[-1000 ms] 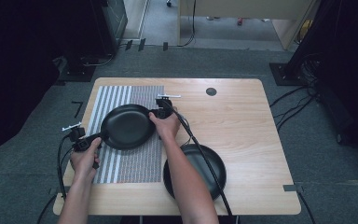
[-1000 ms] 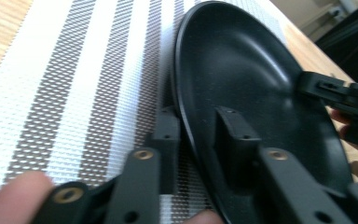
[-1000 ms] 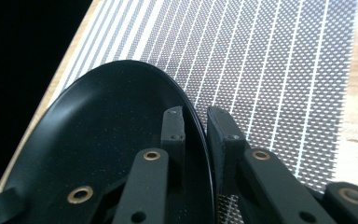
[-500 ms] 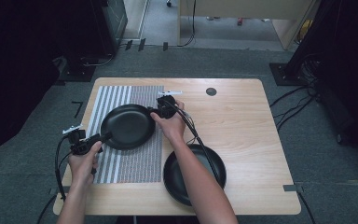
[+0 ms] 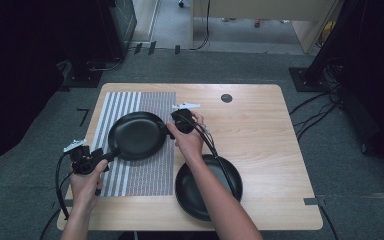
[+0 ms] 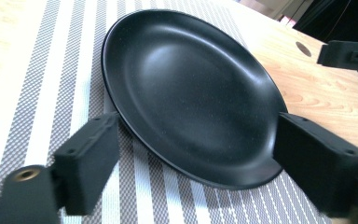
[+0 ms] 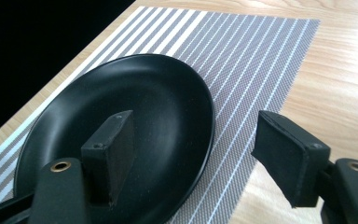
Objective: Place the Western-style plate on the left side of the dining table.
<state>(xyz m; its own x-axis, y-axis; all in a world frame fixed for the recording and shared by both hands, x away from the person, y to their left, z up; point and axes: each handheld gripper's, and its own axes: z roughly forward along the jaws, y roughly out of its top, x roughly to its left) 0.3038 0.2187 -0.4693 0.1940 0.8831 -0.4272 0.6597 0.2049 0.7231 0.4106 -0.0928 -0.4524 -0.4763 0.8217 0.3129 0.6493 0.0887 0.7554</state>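
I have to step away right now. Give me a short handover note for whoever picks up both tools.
Left tool: open, jaws either side of the near edge of the black plate, not clamped.
Right tool: open, one jaw over the plate's rim, the other outside it.
The plate lies flat on the striped mat. A second black plate sits on the bare table, under the right forearm.
Done: first plate on the mat. Left: probably back both tools off.

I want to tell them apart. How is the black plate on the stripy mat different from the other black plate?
The far plate lies on the striped mat, while the near plate sits on the bare wooden table. The far plate has the left gripper and right gripper open at its edges; the near plate is partly hidden under the person's right forearm. Both are round, black and shallow.
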